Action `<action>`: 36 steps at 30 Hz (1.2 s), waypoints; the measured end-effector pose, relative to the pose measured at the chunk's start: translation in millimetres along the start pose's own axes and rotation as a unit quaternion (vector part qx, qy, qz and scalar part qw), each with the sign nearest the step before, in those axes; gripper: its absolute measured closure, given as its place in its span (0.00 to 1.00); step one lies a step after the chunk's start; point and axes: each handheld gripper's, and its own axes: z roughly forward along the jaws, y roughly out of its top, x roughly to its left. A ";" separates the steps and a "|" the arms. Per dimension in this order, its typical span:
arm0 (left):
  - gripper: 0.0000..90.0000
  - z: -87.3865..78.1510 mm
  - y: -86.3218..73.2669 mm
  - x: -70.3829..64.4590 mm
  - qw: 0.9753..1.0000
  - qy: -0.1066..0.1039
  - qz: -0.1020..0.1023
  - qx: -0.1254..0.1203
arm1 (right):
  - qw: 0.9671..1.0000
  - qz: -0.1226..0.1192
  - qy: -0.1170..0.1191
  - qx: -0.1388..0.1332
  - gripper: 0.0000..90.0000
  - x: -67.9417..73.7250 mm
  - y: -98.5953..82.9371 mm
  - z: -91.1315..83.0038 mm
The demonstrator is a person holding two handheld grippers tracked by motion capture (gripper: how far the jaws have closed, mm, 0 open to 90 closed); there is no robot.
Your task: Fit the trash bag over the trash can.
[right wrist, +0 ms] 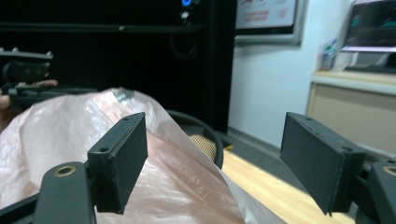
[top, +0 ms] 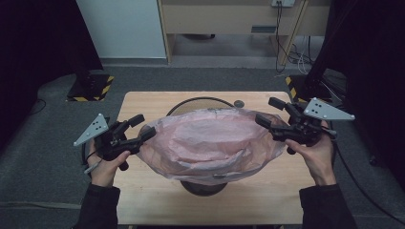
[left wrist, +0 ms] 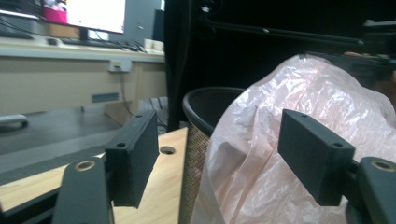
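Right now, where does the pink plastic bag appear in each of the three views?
High view: the pink plastic bag lies in the centre, draped over the black mesh bin.
Left gripper view: it is at right.
Right gripper view: it is at lower left.
Shared landmark: the bin's black rim.

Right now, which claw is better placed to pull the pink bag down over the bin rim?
Probably the left claw: its open jaws straddle the pink bag edge beside the bin.

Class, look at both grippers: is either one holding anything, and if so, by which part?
Nothing is held. Both the left gripper and right gripper have open jaws beside the pink plastic bag draped over the black mesh bin.
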 end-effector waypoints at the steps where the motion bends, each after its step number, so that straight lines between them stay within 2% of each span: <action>1: 0.35 1.4 -0.4 0.6 1.000 -0.010 -0.002 0.002 | 1.000 0.003 0.006 0.009 0.28 -1.5 -1.6 3.1; 2: 0.38 3.6 -1.7 0.7 1.000 -0.029 -0.007 0.007 | 1.000 0.003 0.011 0.016 0.31 -2.4 -3.1 5.0; 4: 0.45 4.5 -2.9 -1.0 0.999 -0.041 -0.001 0.015 | 0.999 0.008 0.031 0.029 0.39 -3.2 -8.1 8.8; 5: 0.51 5.2 -4.3 -2.6 0.998 -0.052 0.004 0.019 | 0.999 0.013 0.037 0.032 0.48 -2.7 -9.7 9.1; 7: 0.59 5.8 -6.3 -5.1 0.998 -0.064 0.009 0.020 | 0.998 0.022 0.053 0.038 0.63 -1.1 -14.3 8.7; 9: 0.68 5.1 -6.5 -6.9 0.997 -0.071 0.012 0.019 | 0.997 0.027 0.059 0.044 0.79 0.7 -17.9 8.6; 11: 0.75 4.4 -6.0 -8.1 0.997 -0.075 0.014 0.021 | 0.996 0.027 0.065 0.046 0.90 2.4 -20.0 8.8; 14: 0.86 2.6 -5.2 -10.6 0.997 -0.076 0.020 0.025 | 0.996 0.020 0.067 0.051 0.99 4.3 -21.4 10.2; 17: 0.94 2.2 -4.9 -13.5 0.997 -0.069 0.023 0.027 | 0.997 0.018 0.057 0.049 1.00 5.3 -22.4 13.0; 18: 0.95 2.2 -4.4 -14.3 0.997 -0.062 0.024 0.028 | 0.997 0.019 0.053 0.047 1.00 5.3 -22.6 14.1; 22: 1.00 3.8 -2.7 -15.1 0.999 -0.007 0.027 0.028 | 0.998 0.023 0.026 0.046 1.00 5.2 -23.2 21.9; 24: 1.00 7.3 -3.4 -14.9 0.999 0.018 0.023 0.030 | 0.999 0.022 0.010 0.048 1.00 4.5 -24.8 27.5; 28: 1.00 13.7 -5.1 -15.5 0.998 0.046 0.021 0.033 | 0.998 0.028 -0.015 0.047 0.99 2.5 -28.6 39.2; 29: 1.00 15.6 -5.3 -15.6 0.997 0.064 0.024 0.035 | 0.998 0.028 -0.022 0.048 0.99 1.4 -29.4 41.9; 32: 1.00 21.3 -6.1 -12.9 0.994 0.103 0.017 0.030 | 0.997 0.038 -0.042 0.045 0.98 -3.6 -33.2 51.3; 33: 1.00 24.5 -6.4 -10.9 0.993 0.116 0.021 0.027 | 0.997 0.040 -0.045 0.044 0.98 -4.7 -34.4 53.4; 35: 1.00 29.7 -8.6 -7.1 0.991 0.134 0.011 0.026 | 0.997 0.044 -0.054 0.044 0.98 -6.7 -37.9 59.0; 36: 1.00 34.2 -11.1 -4.1 0.988 0.149 0.003 0.026 | 0.996 0.046 -0.056 0.043 0.98 -7.3 -39.2 60.9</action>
